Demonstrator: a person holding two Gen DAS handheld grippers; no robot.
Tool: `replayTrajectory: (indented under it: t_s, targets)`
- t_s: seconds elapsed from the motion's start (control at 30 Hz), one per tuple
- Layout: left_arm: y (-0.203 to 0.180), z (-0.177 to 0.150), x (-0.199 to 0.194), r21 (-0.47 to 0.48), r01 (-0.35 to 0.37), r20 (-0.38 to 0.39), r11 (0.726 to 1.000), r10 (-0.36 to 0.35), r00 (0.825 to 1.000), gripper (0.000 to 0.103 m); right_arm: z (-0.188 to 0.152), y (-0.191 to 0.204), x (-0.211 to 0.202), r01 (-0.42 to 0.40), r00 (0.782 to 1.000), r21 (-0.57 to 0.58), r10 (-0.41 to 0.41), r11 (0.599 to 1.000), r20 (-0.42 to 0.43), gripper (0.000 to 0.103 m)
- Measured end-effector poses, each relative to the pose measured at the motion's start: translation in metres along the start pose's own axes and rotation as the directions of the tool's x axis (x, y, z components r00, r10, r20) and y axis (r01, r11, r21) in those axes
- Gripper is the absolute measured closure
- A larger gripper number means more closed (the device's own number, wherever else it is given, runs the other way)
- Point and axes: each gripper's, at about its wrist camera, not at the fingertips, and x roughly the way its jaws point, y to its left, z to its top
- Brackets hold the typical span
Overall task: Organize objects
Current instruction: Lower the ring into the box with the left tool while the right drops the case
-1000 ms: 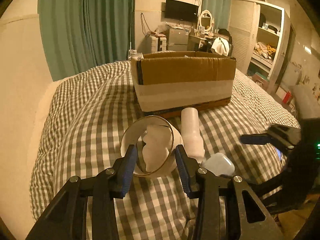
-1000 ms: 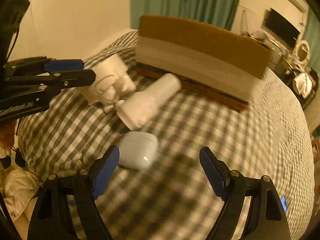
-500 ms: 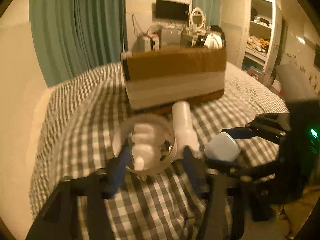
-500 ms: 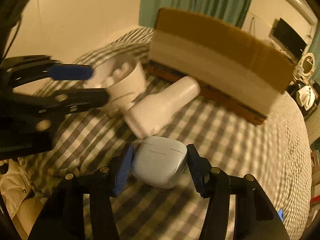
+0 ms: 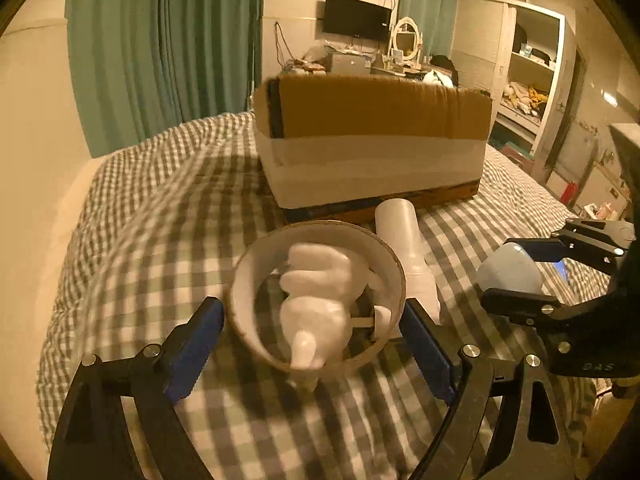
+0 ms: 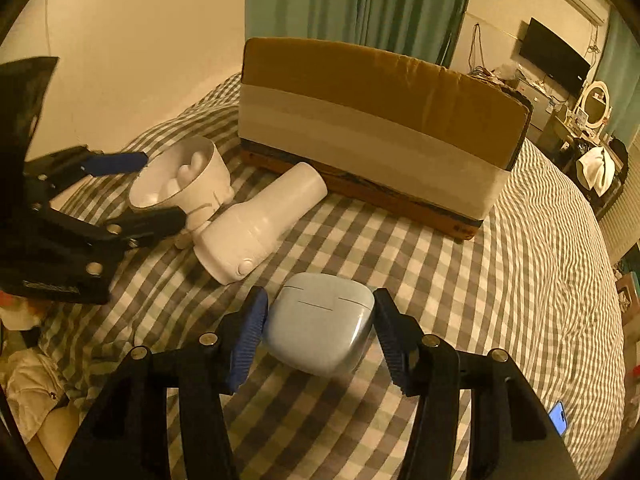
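My left gripper is shut on a white cup-shaped object with a white figure inside, held just above the checked bed; it also shows in the right wrist view. My right gripper is shut on a pale blue earbud case, lifted off the bed; the case also shows in the left wrist view. A white bottle-shaped device lies on the bed between them. A cardboard box stands behind on the bed.
The checked bedcover spreads right of the box. A phone lies at the bed's right edge. Green curtains hang behind. A wardrobe and cluttered desk stand beyond.
My right gripper closed on the blue case and lifted it. My left gripper closed on the white cup-shaped object and raised it slightly.
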Motion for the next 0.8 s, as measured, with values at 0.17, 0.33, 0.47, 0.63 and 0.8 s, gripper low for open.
replayTrajectory:
  t_s: [0.17, 0.33, 0.47, 0.63, 0.8]
  targets:
    - [-0.007, 0.005, -0.001, 0.034, 0.039, 0.022, 0.999, -0.039, 0.999, 0.016, 0.005, -0.005, -0.004, 0.009, 1.000, 0.013, -0.009, 1.000, 0.020, 0.049]
    - [-0.016, 0.026, -0.034, 0.058, 0.044, 0.058, 0.997, -0.048, 0.997, 0.016, 0.018, -0.012, -0.026, -0.009, 0.998, 0.040, 0.006, 0.999, 0.061, 0.049]
    - [-0.017, 0.069, -0.067, 0.077, 0.041, 0.138, 0.996, -0.052, 0.989, 0.016, 0.050, -0.026, -0.064, -0.009, 0.988, 0.041, 0.002, 0.999, 0.157, 0.049]
    - [-0.018, 0.130, -0.081, 0.122, 0.007, 0.213, 0.992, -0.033, 0.977, 0.016, 0.103, -0.043, -0.086, 0.037, 0.968, 0.030, -0.044, 0.999, 0.246, 0.049]
    - [-0.012, 0.181, -0.064, 0.145, -0.022, 0.223, 0.989, -0.011, 0.975, 0.016, 0.153, -0.065, -0.079, 0.055, 0.962, 0.044, -0.065, 0.998, 0.267, 0.049]
